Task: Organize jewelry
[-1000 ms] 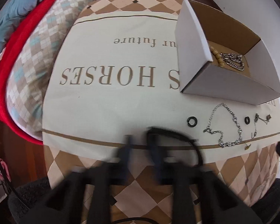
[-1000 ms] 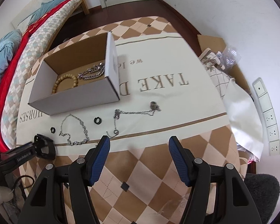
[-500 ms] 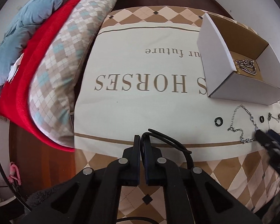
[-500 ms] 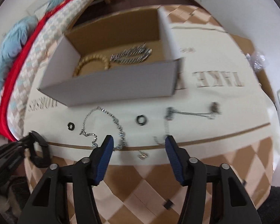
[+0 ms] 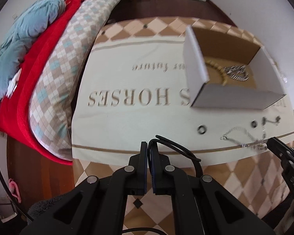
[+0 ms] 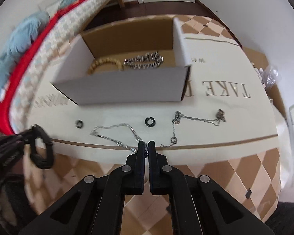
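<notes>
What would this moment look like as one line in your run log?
right gripper: shut on silver chain necklace | left gripper: shut on black cord | box: bead bracelet, chain bracelet

The left gripper (image 5: 148,146) has its jaws together over the near edge of the tablecloth (image 5: 127,74), a black cable (image 5: 178,146) looping beside it. Further right, the right gripper (image 5: 272,140) pinches the end of a silver chain (image 5: 243,135). Behind stands the open cardboard box (image 5: 196,64) holding a beaded bracelet (image 5: 217,68)
</notes>
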The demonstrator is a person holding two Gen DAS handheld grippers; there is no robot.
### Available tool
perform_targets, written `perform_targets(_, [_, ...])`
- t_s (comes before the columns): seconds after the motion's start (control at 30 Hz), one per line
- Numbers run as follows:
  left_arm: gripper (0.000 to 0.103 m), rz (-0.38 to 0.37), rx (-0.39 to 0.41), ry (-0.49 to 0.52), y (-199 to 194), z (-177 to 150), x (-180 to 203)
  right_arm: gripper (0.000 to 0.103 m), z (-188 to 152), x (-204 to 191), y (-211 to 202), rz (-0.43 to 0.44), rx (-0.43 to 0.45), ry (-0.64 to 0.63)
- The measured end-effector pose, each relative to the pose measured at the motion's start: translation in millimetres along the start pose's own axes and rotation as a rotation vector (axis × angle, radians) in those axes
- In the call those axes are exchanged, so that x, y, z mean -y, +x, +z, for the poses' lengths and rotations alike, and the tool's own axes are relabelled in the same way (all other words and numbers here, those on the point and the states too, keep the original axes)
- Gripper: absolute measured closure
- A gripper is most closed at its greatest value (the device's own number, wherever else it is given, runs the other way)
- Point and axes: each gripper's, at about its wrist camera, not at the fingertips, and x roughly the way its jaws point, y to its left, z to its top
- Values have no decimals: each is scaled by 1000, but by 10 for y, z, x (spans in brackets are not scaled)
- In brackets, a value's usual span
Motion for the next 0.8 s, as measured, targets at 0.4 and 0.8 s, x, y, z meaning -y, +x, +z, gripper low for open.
perform_targets(0.4, [102, -109, 127, 52, -660, 600, 313, 100, 544, 95, -1052, 144, 171, 22])
perform_targets(0.8, [102, -191, 34, 110, -228, 1390, 542, 100, 1233, 50, -805, 181, 118, -14])
